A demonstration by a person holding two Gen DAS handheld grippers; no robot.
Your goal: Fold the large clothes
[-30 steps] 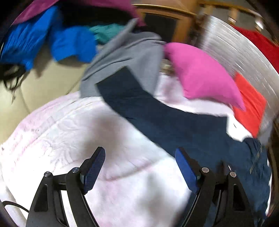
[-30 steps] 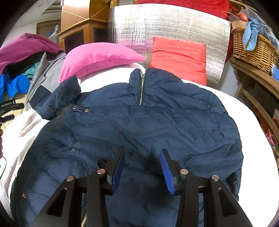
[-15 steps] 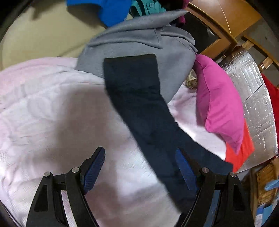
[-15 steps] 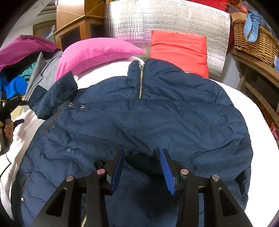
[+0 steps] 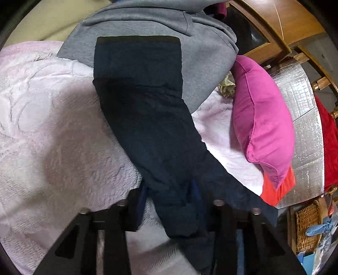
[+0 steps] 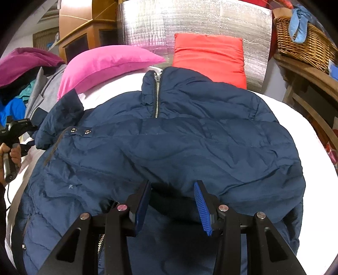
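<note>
A navy puffer jacket lies front up on a white fleece blanket, its right side folded over the body. Its left sleeve stretches out over a grey garment. My left gripper has narrowed around the upper part of that sleeve, fingers on either side of the fabric. It also shows in the right wrist view, beside the sleeve. My right gripper is partly open over the folded fabric edge at the jacket's middle, holding nothing.
A pink pillow and a red pillow lean on a silver foil panel at the bed's head. A pile of clothes lies left. A wicker basket sits on a wooden shelf at right.
My left gripper moved onto the sleeve and closed from wide open around it. The right gripper stayed in place as the jacket's folded side settled closer.
</note>
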